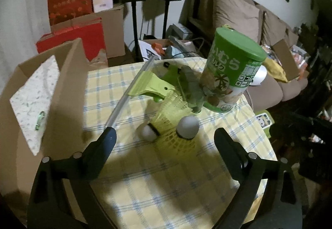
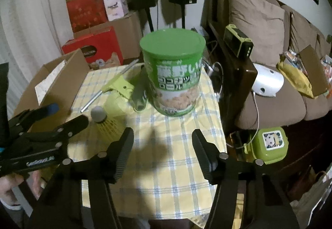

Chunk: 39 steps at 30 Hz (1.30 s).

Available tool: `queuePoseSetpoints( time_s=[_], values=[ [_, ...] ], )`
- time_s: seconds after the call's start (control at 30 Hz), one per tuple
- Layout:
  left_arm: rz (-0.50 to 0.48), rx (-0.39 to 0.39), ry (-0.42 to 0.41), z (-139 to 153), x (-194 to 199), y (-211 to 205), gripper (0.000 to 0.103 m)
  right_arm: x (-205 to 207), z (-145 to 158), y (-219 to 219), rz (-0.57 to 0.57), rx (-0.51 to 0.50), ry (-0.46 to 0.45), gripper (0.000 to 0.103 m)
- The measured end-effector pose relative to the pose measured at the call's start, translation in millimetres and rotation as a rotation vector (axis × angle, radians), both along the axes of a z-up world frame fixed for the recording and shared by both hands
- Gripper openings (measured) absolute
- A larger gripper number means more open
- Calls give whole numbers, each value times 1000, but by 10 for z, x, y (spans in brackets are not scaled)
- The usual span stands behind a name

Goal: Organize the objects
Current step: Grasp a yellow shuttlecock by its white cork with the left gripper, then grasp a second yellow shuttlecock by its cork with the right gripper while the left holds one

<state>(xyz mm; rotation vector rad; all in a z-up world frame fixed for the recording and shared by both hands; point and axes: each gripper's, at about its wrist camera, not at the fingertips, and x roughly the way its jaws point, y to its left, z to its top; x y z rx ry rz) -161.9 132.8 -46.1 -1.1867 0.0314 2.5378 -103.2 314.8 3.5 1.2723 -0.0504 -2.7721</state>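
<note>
can (image 2: 172,75): green lid | shuttlecocks (image 1: 168,123): yellow | tablecloth (image 2: 176,146): yellow-blue plaid

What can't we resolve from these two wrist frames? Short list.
- Cardboard box contents: left wrist view shows only a speckled sheet and a green ring; its walls hide the rest.
- Green-lidded can text: blurred in both views.
- Grey-green item beside the can: blurred, can't identify.
- Second shuttlecock: clear in the left wrist view; the left gripper covers that area in the right wrist view.

green can (image 1: 232,67): Japanese label, "むら" legible in left wrist view; remaining characters, red box (image 2: 93,48) print too blurred.
</note>
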Motion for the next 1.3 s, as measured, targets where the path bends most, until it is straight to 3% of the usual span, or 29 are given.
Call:
queuePoseSetpoints(
  time_s=[0.23, 0.33, 0.4, 0.47, 0.67, 0.77, 1.1, 1.3],
  values=[
    [-28, -27, 6, -82, -91, 171, 72, 5, -113, 63, -1, -14, -19, 55],
    [-47, -38, -24, -143, -124, 235, 52, 5, -156, 75, 0, -15, -26, 55],
    [-59, -50, -39, -177, -141, 271, 32, -2, -175, 76, -1, -15, -30, 55],
    [-53, -55, -35, -180, -142, 272, 24, -11, -179, 73, 0, -17, -30, 55],
    [-13, 0, -43, -85, -103, 91, 24, 2, -149, 39, 15, -21, -18, 53],
    [1, 30, -44, 25, -57, -53, 24, 6, -121, -20, 43, -24, -20, 29],
    [44, 34, 57, 651, 202, -507, 24, -77, -32, -338, 115, -67, -8, 29],
    [75, 36, 75, 820, 237, -742, 24, -255, -159, -579, 151, -167, -75, 29]
  ],
)
